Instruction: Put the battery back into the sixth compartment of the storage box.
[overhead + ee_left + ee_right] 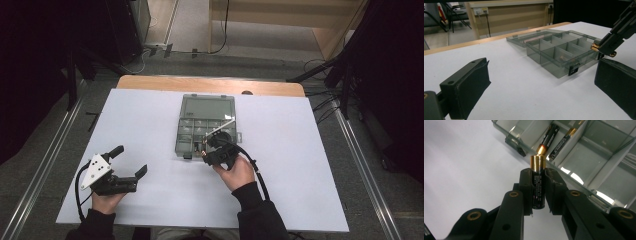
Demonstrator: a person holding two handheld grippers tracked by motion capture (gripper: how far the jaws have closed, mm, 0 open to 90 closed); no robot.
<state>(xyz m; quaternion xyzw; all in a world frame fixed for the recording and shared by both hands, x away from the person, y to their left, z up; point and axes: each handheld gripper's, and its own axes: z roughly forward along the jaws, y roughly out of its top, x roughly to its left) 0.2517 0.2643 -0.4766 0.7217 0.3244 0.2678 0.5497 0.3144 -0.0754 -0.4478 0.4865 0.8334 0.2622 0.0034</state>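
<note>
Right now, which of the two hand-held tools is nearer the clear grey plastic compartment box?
The right tool, gripping a black and gold battery, hovers at the clear grey plastic compartment box's near edge. The left tool sits well away, toward the table's left front, open.

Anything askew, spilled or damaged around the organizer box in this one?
Nothing stands out. The organizer box lies open and flat on the table, two batteries lie inside compartments, and the right gripper holds another battery at its edge.

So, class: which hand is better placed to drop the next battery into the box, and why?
Right. The right gripper already clamps a battery at the box edge. The left gripper sits open and empty, well off to the box's left.
</note>
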